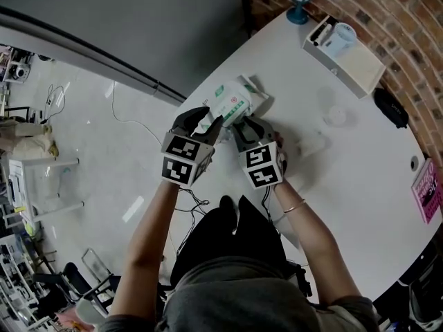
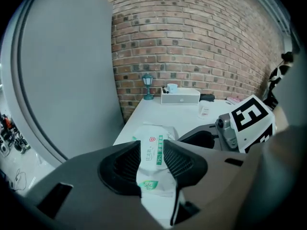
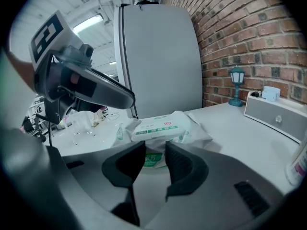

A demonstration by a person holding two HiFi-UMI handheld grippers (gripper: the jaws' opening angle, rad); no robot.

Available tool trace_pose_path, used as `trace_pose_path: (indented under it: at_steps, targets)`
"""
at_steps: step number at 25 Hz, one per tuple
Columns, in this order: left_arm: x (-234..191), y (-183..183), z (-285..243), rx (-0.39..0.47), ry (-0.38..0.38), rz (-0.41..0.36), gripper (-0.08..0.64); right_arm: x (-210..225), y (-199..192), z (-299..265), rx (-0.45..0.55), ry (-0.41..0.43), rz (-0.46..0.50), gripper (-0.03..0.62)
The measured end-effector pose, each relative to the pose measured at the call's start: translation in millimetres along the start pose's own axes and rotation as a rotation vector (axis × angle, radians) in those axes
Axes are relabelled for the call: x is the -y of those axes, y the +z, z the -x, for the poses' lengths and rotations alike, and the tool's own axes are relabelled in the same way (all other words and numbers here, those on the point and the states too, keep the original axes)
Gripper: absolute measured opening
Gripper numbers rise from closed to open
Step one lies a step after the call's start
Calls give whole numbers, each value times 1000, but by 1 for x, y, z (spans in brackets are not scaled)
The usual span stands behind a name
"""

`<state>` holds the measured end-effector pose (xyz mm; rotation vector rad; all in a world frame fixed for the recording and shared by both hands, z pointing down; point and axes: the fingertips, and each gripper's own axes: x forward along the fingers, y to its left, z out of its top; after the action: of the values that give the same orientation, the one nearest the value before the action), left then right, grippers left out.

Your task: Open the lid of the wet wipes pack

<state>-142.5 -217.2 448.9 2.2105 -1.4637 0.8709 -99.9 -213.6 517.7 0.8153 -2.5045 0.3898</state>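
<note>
A white and green wet wipes pack lies near the left edge of the white table, with its lid down. My left gripper has come in from the near left and is shut on the pack's near end, a pad against each side. To its right, my right gripper stands open, its jaws a narrow gap apart at the pack's near edge. The pack's green label shows through that gap, and the pads do not press on it. The left gripper looms at the left of the right gripper view.
A white box with a cup in it stands at the far side by the brick wall, and a blue lamp stands left of it. A black object and a pink card lie at the right. The table's curved edge runs just left of the pack.
</note>
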Motion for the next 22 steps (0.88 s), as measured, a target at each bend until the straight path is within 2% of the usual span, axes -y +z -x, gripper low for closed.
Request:
trace_pose_path:
  at_steps: [8,12,22]
  targets:
    - [20,0,-29,-129,-78,-146,140,0,1,-1,3,-26,22,134]
    - [31,-7,-40,-207,-118,-206,172,0,2,-1,13,-29,22,135]
    - [31,-13,-58,-343,-105,-353,180,-1,3,0,22,-52,45,132]
